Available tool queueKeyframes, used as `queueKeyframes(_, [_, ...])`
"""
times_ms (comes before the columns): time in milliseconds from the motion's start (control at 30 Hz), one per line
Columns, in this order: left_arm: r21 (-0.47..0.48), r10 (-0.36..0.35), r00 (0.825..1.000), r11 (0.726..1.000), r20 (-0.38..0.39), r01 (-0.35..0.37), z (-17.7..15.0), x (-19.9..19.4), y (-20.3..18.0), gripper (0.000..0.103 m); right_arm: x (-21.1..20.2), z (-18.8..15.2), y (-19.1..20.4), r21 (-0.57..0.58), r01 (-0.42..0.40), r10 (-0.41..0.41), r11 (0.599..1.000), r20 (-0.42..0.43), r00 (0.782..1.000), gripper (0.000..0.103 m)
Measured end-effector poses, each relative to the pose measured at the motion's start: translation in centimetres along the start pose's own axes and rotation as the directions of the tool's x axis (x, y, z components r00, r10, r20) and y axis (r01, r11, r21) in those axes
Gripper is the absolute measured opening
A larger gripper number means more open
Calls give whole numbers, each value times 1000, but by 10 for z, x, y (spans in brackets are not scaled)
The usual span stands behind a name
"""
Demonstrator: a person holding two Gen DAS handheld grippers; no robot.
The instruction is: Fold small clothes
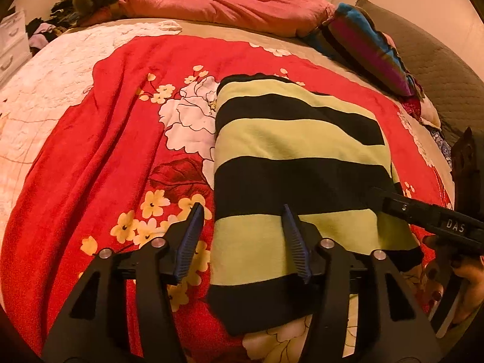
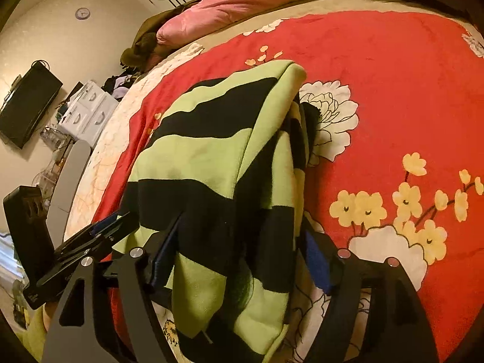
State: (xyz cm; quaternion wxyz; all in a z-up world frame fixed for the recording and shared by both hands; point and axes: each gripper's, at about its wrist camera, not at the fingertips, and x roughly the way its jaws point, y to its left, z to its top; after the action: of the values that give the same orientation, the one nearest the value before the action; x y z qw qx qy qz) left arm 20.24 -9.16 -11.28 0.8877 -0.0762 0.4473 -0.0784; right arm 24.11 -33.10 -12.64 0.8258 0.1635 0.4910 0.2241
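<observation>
I am holding my left gripper over the near end of the striped garment, its blue pads spread apart, one above the red floral blanket and the other above the garment's left part, neither pressing on the cloth. The garment, in green and black bands, is lying folded into a long shape on the blanket, running away from me toward the pink duvet at the far side of the bed. My right gripper is reaching over the garment's other edge with its jaws standing wide; the bunched fabric is lying between the two fingers, but I cannot see either pad clamping it. In the left wrist view the right gripper's black finger is resting just at the garment's right edge.
</observation>
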Motion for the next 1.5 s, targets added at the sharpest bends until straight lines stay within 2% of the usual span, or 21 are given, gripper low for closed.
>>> queueKeyframes(200, [-1, 9, 1000, 1000, 2, -9, 1, -2, 1, 52, -11, 1, -1, 24, 19, -19, 1000, 21, 1000, 82])
queueKeyframes(267, [-3, 12, 1000, 1000, 5, -12, 1, -4, 1, 58, -18, 1, 1, 17, 40, -40, 999, 41, 998, 85])
queueKeyframes(333, [-5, 13, 1000, 1000, 10, -13, 1, -6, 1, 60, -23, 3, 2, 13, 50, -50, 999, 53, 997, 91])
queueKeyframes(500, [-6, 21, 999, 1000, 27, -21, 2, -13, 2, 65, -37, 5, 4, -4, 82, -82, 997, 86, 993, 95])
queueKeyframes(633, [-8, 26, 999, 1000, 38, -26, 3, -18, 4, 65, -43, 5, 6, -4, 89, -88, 996, 101, 991, 95])
queueKeyframes(833, [-20, 35, 998, 999, 48, -34, 2, -23, 9, 71, -45, 5, 9, -11, 102, -101, 995, 106, 989, 95])
queueKeyframes(1333, [-47, 60, 998, 997, 32, -58, 4, -22, 18, 92, -42, 6, 13, -7, 126, -124, 992, 109, 986, 99])
queueKeyframes(1500, [-44, 70, 997, 997, 33, -69, 4, -24, 17, 93, -43, 7, 12, -10, 152, -150, 988, 120, 981, 99])
